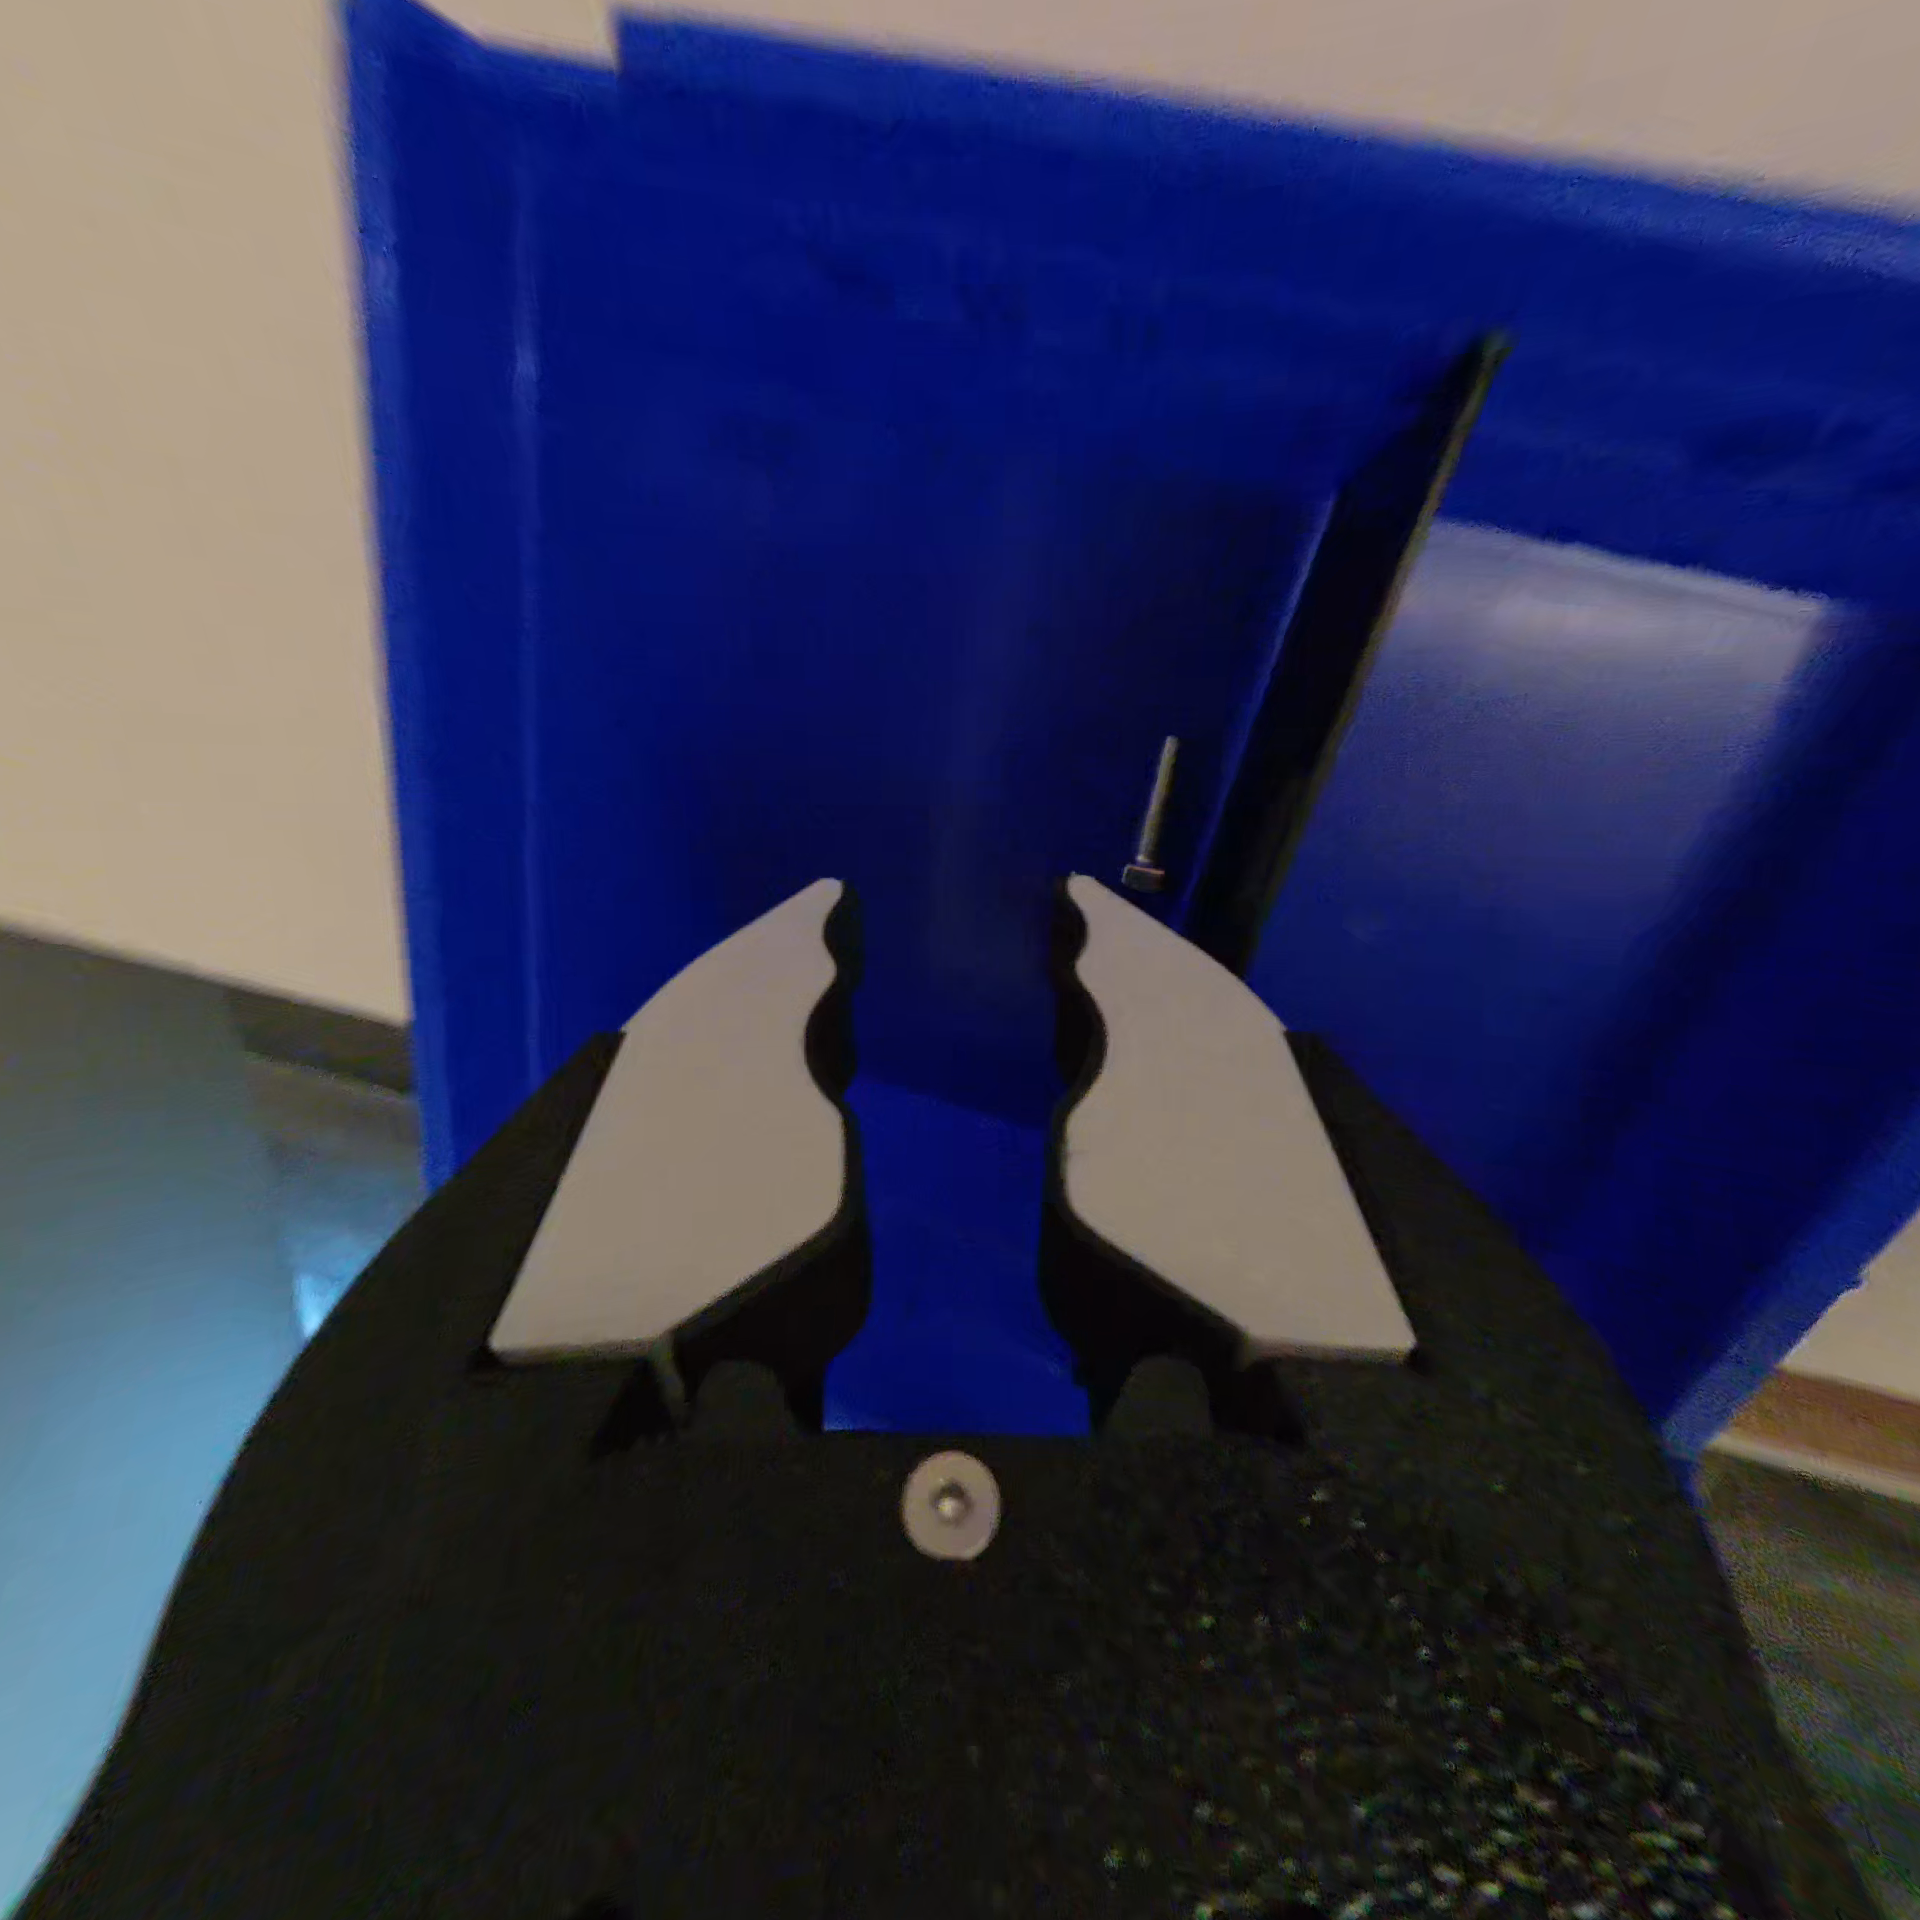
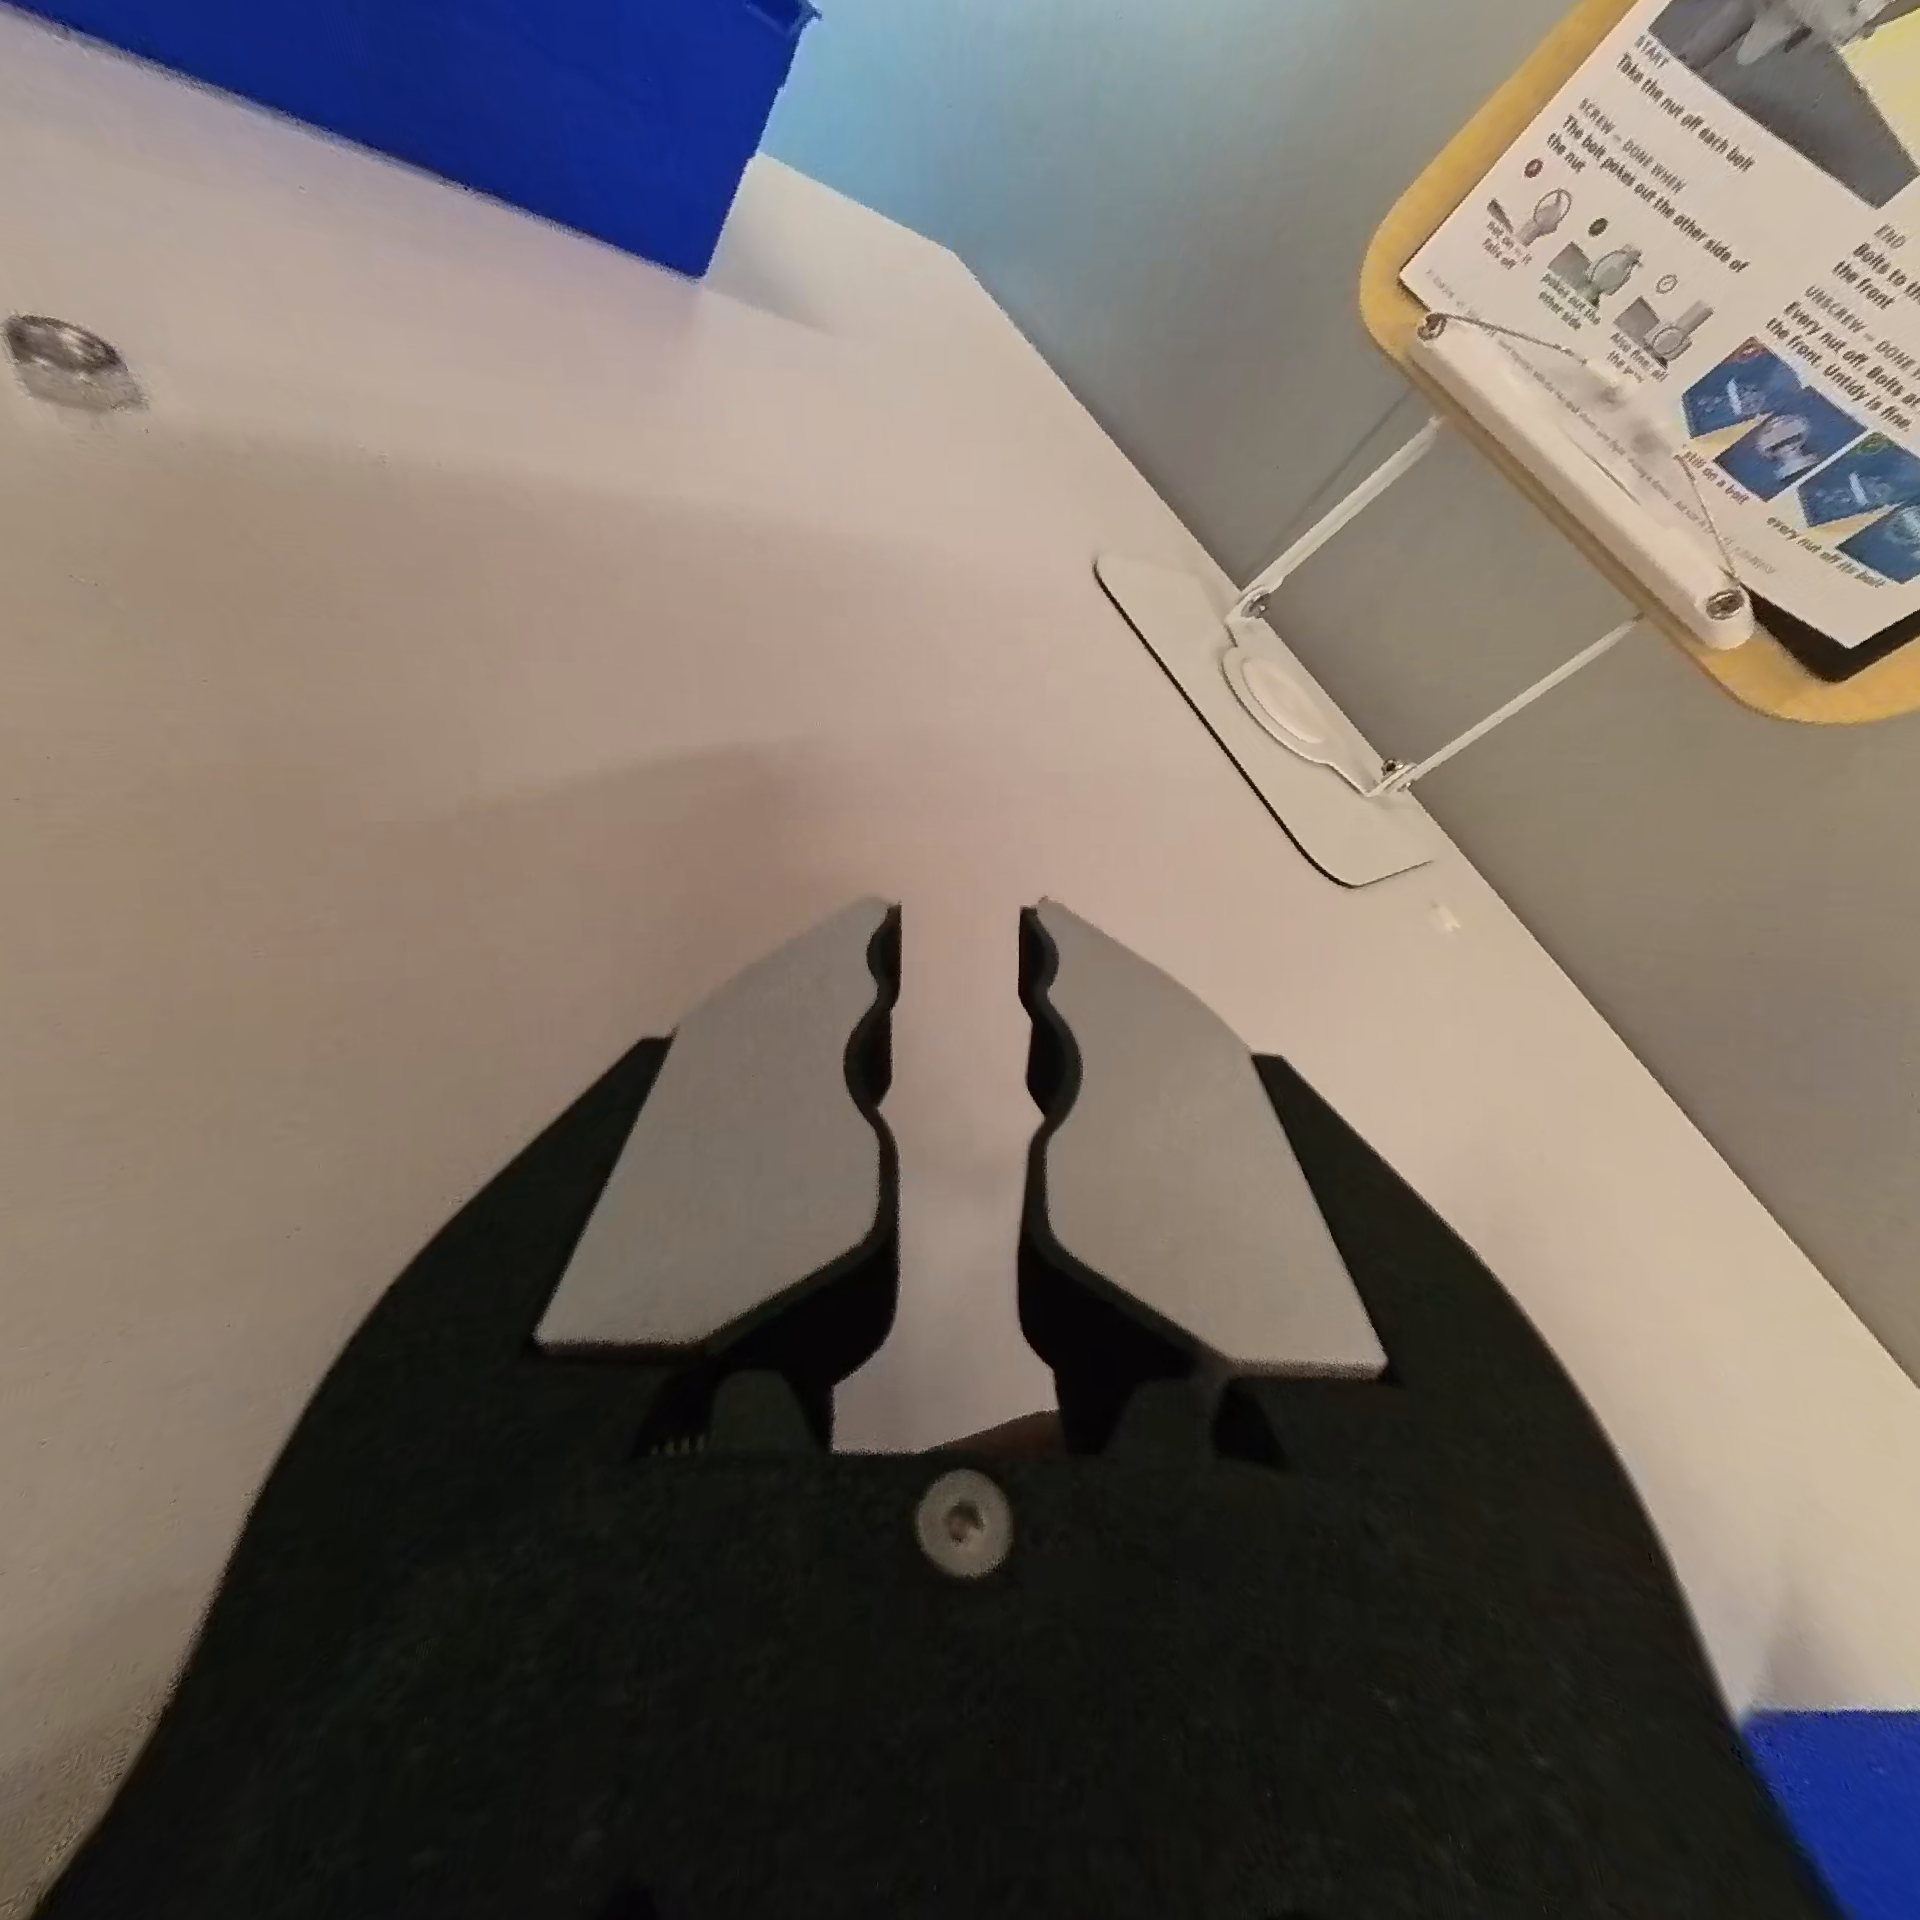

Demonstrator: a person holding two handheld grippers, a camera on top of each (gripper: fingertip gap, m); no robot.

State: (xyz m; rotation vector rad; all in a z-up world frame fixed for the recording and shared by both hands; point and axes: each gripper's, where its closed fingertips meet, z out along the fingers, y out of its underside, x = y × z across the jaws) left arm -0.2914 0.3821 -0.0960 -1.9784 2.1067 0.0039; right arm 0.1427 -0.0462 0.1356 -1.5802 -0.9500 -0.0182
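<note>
In the left wrist view my left gripper [image 1: 956, 894] is open, with nothing between its pads. It hangs over a blue bin [image 1: 831, 468]. A small grey bolt [image 1: 1153, 821] lies on the bin's floor just right of my right fingertip, next to a black divider [image 1: 1340, 675]. In the right wrist view my right gripper [image 2: 961, 914] is open and holds nothing. It hovers over the white table [image 2: 520, 675]. A metal nut [image 2: 68, 358] lies on the table at the far left, well away from the fingers.
A blue bin's corner [image 2: 468, 104] shows at the top left of the right wrist view. A wooden clipboard with a printed sheet [image 2: 1662, 343] stands on a white wire stand [image 2: 1278, 717] at the table's right edge. Dark floor [image 1: 156, 1143] lies beyond the table. Across from one pair of fingers to the other is roughly 65 cm.
</note>
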